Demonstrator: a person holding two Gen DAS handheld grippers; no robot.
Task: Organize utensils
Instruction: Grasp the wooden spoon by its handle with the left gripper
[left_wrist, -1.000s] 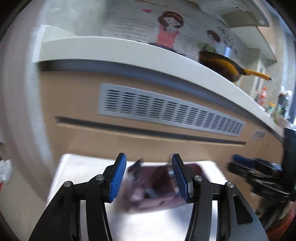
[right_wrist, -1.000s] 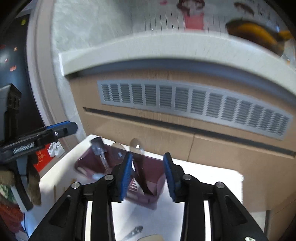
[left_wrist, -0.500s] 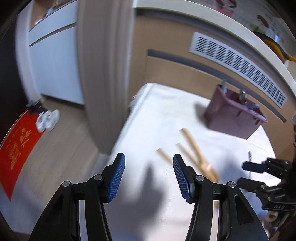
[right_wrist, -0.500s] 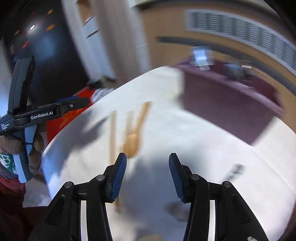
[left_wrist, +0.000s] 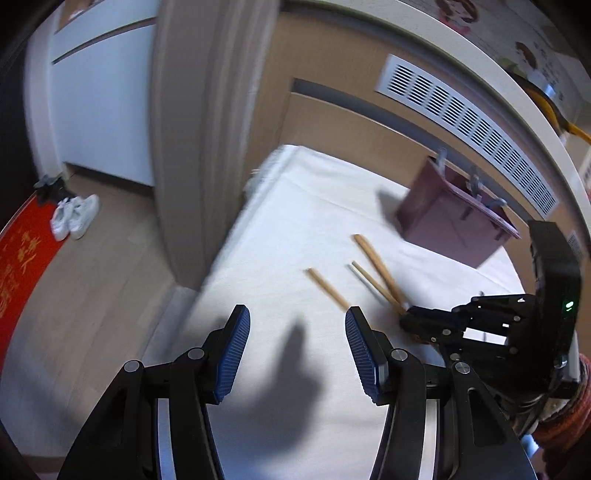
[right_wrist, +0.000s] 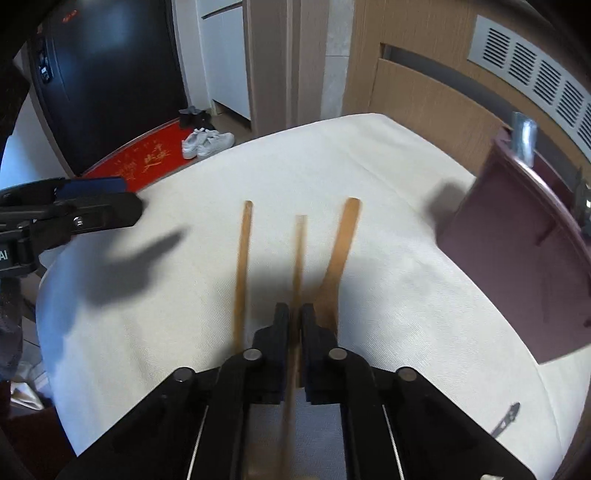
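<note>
Both views are bright and evenly daylit, with the white cloth of the tabletop (left_wrist: 295, 229) close to overexposed. Dark, soft-edged shadows of the tools fall on it: one at 6 o'clock in the left wrist view, one at 9 o'clock in the right. Fisheye distortion bends the vent grille (left_wrist: 469, 125) and counter edge into arcs, and black vignetting fills the corners. Motion blur smears the wooden utensils (left_wrist: 373, 273) and the cloth's far edge in the left view. In the right view, the chopstick (right_wrist: 300, 251) blurs near the jaws at 6 o'clock.

White sneakers (right_wrist: 208, 142) beside red mat (right_wrist: 138, 161)
</note>
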